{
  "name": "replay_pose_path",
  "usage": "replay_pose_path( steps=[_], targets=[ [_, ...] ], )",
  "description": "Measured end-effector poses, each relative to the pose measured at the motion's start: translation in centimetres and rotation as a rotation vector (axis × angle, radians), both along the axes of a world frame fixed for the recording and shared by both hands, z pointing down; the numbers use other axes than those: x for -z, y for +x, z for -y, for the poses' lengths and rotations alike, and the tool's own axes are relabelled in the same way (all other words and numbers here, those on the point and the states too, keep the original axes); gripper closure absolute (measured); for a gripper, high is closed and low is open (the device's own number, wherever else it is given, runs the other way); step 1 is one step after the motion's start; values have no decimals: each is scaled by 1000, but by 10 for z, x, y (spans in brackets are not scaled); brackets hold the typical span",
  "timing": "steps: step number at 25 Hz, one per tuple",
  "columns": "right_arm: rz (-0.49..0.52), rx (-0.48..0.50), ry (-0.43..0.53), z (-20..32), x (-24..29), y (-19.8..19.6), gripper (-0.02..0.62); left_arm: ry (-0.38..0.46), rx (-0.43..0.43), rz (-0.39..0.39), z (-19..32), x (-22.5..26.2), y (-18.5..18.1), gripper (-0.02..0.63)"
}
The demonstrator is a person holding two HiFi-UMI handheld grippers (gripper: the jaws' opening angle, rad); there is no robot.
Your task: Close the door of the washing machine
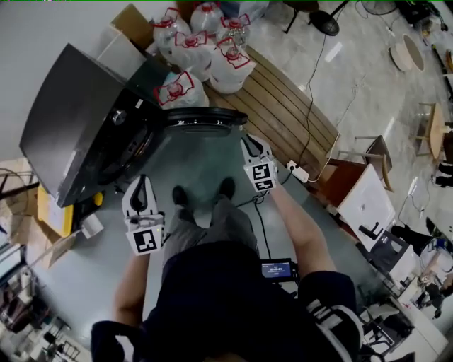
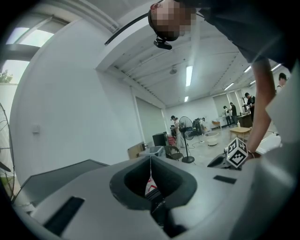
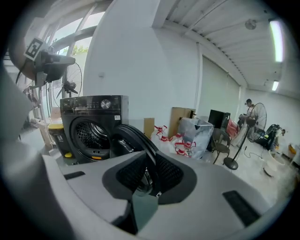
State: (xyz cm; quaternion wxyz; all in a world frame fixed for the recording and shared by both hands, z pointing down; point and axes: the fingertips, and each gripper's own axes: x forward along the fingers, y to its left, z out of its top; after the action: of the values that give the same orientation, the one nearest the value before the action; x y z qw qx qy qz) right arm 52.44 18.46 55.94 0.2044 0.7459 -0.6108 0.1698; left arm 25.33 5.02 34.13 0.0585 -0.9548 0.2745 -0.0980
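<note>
- Closest to the person's body, the left claw (image 1: 140,181) hung low beside the left leg, its jaws together with nothing in them. Its own view aimed past the washer toward the wall and the far room.
- Further forward, the right claw (image 1: 249,141) pointed at the open door (image 1: 205,119) with its jaws apart. In its own view the door's rim lined up with the gap, but the pads seemed not to touch it, though the wide lens made that hard to judge.
- Just beyond, the door stood swung out from the front of the dark washing machine (image 1: 92,120), leaving the drum mouth uncovered. The closing was not yet done.
- By my judgement, a push on the thin curved rim could let the claw skid off. A push near the hinge side would give poor leverage, and too soft a swing might bring the door to the frame without latching.
- A power strip (image 1: 297,172) lay just right of the right claw, and its cable could catch a foot.
- Underfoot, the floor (image 1: 205,159) was smooth and grey-green.
- Behind the door, water jugs (image 1: 212,49) with red handles stood on a slatted wooden platform (image 1: 283,106), and a cardboard box (image 1: 133,21) stood against the white wall.
- Farthest off was an open hall with ceiling strip lights (image 2: 189,75), a standing fan (image 2: 186,125) and several people.
</note>
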Motion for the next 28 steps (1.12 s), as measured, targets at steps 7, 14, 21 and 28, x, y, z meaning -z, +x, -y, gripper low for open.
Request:
replay_pose_path(
  steps=[7, 14, 21, 28],
  targets=[
    [35, 43, -46, 25, -48, 25, 491, -46, 60, 36, -4, -28, -6, 581],
    [14, 71, -159, 25, -121, 60, 477, -55, 38, 70, 2, -53, -15, 581],
    [-4, 121, -241, 14, -201, 97, 477, -71, 47, 125, 15, -91, -26, 581],
    [17, 265, -302, 7, -266, 118, 437, -85, 68, 169, 12, -120, -9, 581]
  ],
)
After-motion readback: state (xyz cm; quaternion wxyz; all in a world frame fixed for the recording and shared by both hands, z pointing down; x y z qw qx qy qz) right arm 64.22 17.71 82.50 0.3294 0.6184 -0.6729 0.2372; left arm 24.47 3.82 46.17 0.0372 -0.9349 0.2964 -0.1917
